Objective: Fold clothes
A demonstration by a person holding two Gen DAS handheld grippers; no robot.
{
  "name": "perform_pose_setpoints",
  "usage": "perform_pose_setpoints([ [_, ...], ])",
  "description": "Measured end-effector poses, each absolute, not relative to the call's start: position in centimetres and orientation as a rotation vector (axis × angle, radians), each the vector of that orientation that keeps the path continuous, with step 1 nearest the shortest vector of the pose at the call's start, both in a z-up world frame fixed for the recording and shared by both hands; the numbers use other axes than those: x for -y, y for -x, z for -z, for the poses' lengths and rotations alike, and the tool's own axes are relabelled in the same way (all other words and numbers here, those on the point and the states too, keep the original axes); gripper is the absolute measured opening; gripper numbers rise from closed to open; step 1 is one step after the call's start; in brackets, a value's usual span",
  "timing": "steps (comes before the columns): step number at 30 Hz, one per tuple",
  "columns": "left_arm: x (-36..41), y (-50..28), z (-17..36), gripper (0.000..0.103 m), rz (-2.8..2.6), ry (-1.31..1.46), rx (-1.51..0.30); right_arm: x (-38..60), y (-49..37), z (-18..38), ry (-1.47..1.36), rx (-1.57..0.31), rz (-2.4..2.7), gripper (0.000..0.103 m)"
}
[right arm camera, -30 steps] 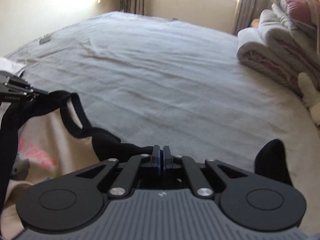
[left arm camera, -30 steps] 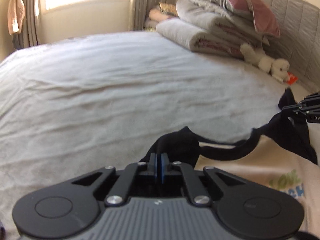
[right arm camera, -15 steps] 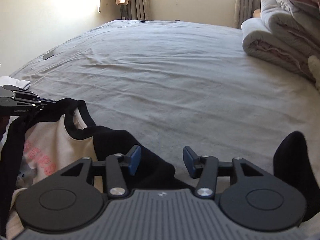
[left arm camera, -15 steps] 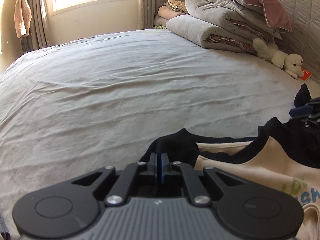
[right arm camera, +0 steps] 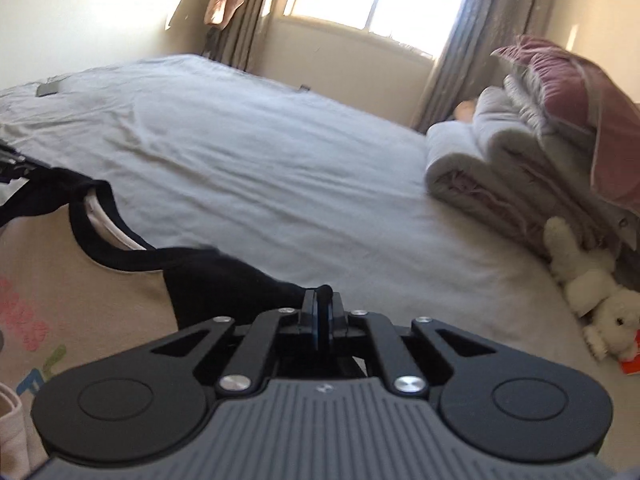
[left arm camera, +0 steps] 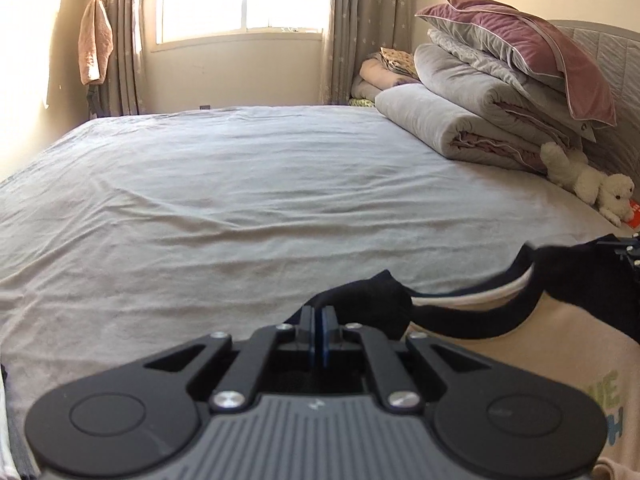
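Cream cotton T-shirt with black collar and black shoulder panels, printed with coloured letters, held up just above the near edge of the grey-sheeted bed, its body hanging slack below both tools. Left tool pinched tight on a wad of black shoulder fabric, blue pads pressed together with cloth bunched just ahead of them. Right tool likewise clamped narrow on the opposite black shoulder, a fold of dark cloth humped over its pad tips; seen from the left view only as a sliver of black hardware at the far right edge. Collar band sagging in a shallow curve between the two grips, not taut.

Judged light, limp and non-slippery: no stiffness to hold a shape, so likely to droop, twist or crease wherever unsupported. Thin knit bunches easily in the pads, so a grip on one layer only could leave the back panel trailing. Best holding points probably the shoulder seams, as now, where doubled fabric gives more to bite on. Spreading the tools apart should flatten the chest before laying it on the sheet.

Well apart at the headboard end: rolled grey quilts, mauve velvet pillow, white plush dog.
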State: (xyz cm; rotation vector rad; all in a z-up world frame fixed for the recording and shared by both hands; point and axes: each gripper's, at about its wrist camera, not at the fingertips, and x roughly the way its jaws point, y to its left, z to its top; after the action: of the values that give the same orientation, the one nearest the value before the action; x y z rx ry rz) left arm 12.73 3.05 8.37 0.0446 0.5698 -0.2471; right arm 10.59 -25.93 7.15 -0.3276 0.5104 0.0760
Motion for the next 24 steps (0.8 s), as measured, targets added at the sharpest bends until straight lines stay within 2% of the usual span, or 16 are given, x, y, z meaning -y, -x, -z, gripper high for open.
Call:
perform_pose_setpoints([
  [9,-0.6,-16.5,-8.2,0.003,0.179,-0.118,-0.498,24.4,-14.2,-5.7,0.504,-0.4,0.099,0.004],
  [14,0.8,-19.5,-5.9,0.004,0.159,-0.063,-0.59,24.4,-15.0,-4.5,0.554,-0.349,0.205,0.004],
  [17,1.1,-20.0,-5.1,0.005,0.125,-0.09,-0.633,24.5,-15.9,-2.5,0.575,-0.414,0.211,0.004],
  [20,-0.3,-19.6,-6.0,0.006,0.079,-0.089,-0.637,25.6,-16.2,-2.4,0.447,-0.527,0.145,0.005],
  [21,-1.1,-19.3,-6.6,0.006,0.069,-0.074,-0.633,26.1,-15.9,-3.3,0.381,-0.523,0.142,0.01],
  [22,-2.0,-18.8,-7.4,0.006,0.068,-0.054,-0.634,26.6,-15.5,-4.2,0.317,-0.518,0.138,0.026],
  [23,-2.8,-18.0,-8.3,0.006,0.078,-0.029,-0.639,26.9,-14.7,-5.3,0.27,-0.507,0.118,0.047],
  [24,-3.5,-17.2,-9.1,0.007,0.088,-0.003,-0.645,27.2,-14.0,-6.4,0.222,-0.496,0.098,0.05],
])
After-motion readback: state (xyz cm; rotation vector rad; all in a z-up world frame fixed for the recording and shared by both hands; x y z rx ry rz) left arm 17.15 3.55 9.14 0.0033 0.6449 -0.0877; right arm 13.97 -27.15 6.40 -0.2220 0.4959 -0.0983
